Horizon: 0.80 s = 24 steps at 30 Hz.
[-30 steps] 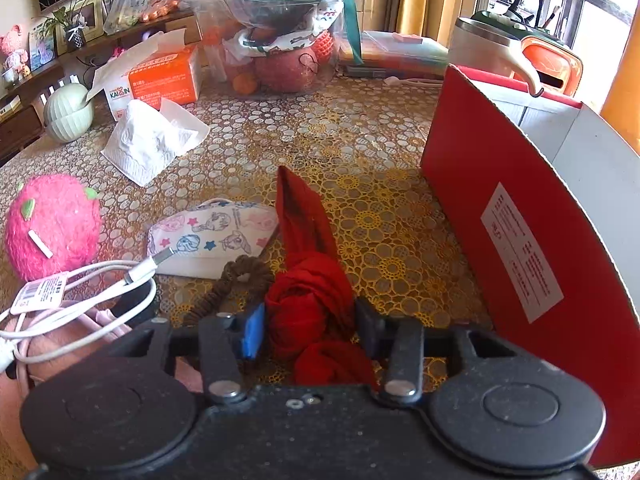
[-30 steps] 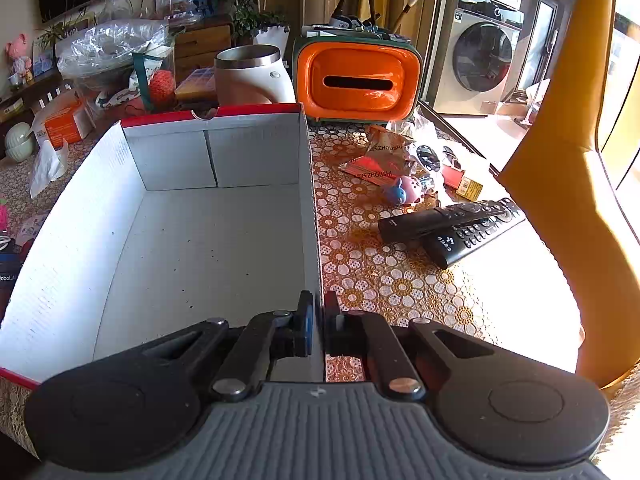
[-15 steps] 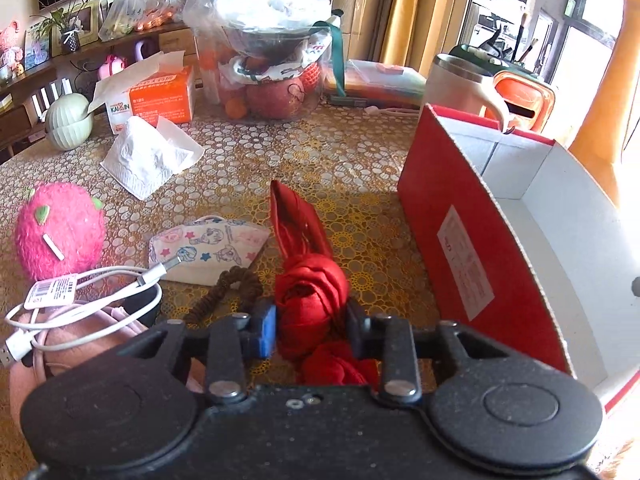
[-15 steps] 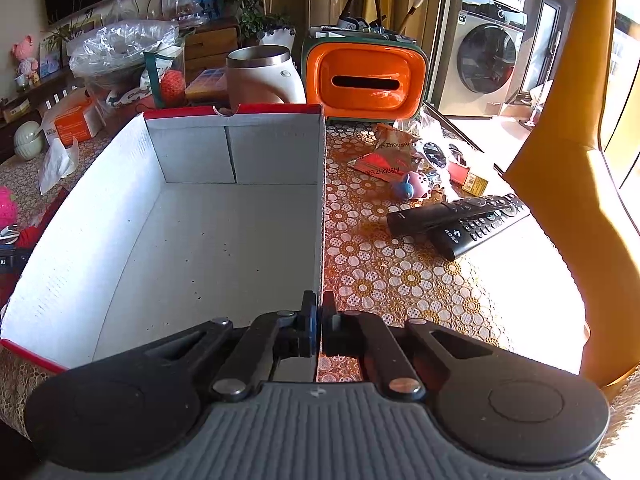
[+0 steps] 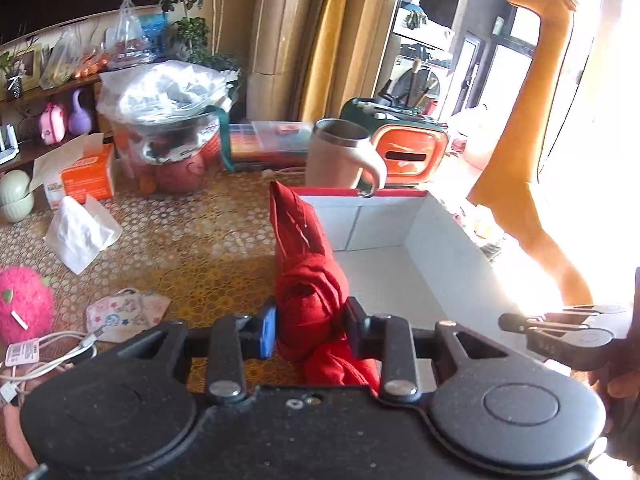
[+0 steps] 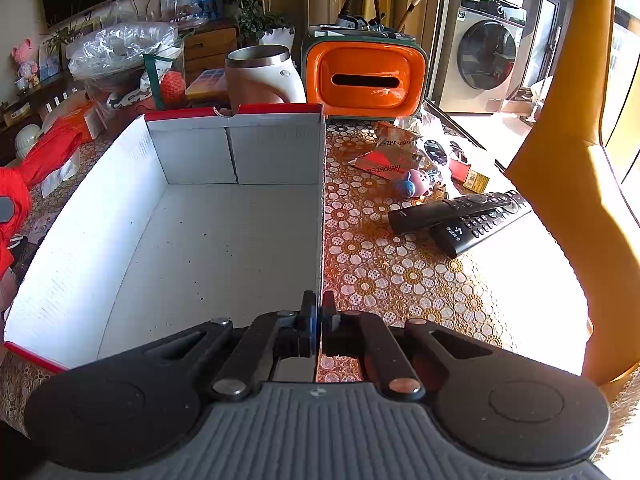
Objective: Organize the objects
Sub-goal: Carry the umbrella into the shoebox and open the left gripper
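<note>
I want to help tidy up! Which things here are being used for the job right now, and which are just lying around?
In use:
- red cloth, held in the left gripper
- box, its wall pinched by the right gripper

Just lying around:
- two remotes
- face mask
- pink plush toy
- tissue box
- mug

Items counted: one red cloth (image 5: 310, 300), one open cardboard box (image 6: 192, 248), two black remote controls (image 6: 460, 216), one orange tissue box (image 5: 86, 174), one printed face mask (image 5: 128, 308), one pink plush toy (image 5: 24, 304), one steel-rimmed mug (image 5: 340, 154).
</note>
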Tool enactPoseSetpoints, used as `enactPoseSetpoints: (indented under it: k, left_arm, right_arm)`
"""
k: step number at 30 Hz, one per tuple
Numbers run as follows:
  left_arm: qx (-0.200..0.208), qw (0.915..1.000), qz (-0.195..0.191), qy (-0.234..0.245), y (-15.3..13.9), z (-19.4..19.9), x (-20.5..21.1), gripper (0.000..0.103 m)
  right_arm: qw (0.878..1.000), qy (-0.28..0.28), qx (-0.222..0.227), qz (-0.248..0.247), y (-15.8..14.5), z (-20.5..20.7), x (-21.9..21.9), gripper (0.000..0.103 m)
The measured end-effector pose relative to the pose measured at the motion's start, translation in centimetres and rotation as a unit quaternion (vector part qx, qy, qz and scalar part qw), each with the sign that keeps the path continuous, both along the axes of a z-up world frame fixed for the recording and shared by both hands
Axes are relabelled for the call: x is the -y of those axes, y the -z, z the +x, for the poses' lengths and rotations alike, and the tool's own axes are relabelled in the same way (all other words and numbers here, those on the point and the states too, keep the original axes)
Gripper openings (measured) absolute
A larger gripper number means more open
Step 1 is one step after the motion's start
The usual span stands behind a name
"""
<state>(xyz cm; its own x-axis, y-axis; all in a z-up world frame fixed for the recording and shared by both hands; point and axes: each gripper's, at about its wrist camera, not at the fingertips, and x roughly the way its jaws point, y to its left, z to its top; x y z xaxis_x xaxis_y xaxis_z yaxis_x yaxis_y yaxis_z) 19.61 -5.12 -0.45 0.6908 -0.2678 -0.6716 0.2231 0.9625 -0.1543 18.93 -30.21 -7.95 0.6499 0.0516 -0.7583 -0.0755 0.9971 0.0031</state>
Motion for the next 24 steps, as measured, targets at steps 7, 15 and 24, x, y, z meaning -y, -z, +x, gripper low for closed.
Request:
enactPoseSetpoints:
  k: [7,15,24]
  left_arm:
    - [-0.005,0.9992,0.006,0.039,-0.5,1.9,4.8,0.033]
    - [-0.030,0.9969,0.030,0.066,2.2,3.9,10.2,0.032]
    - [-0.087,0.9915,0.060,0.076,6.4,6.6,13.6,0.032]
  right_arm:
    - [1.000,0.000,0.000,-0.001,0.0,0.0,0.0,0.001]
    - [1.000,-0.003,0.000,0.001,0.0,0.1,0.0,0.001]
    - [1.000,-0.007,-0.004,0.008,0.1,0.3,0.3,0.001]
